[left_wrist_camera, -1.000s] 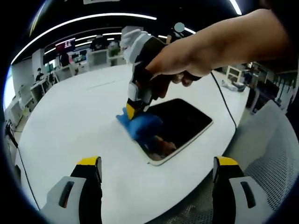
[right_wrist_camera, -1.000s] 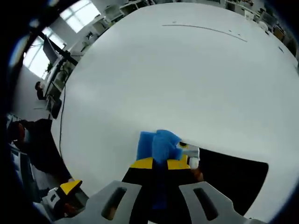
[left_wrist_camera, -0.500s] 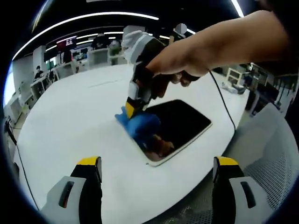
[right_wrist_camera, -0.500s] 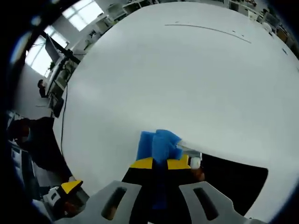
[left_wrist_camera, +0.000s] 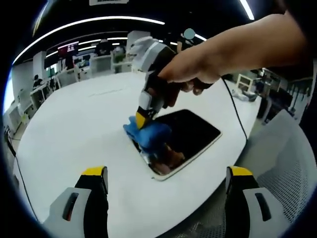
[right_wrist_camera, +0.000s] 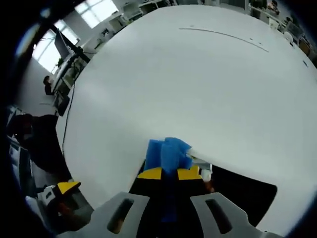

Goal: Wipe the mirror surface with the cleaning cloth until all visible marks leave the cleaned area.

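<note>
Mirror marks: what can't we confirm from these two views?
- Left gripper view: the mirror reflects dark; marks too small to tell. The cloth and right hand-held gripper cover its near corner.
- Right gripper view: the mirror's lower part is cut off by the edge; the cloth hides its corner.
</note>
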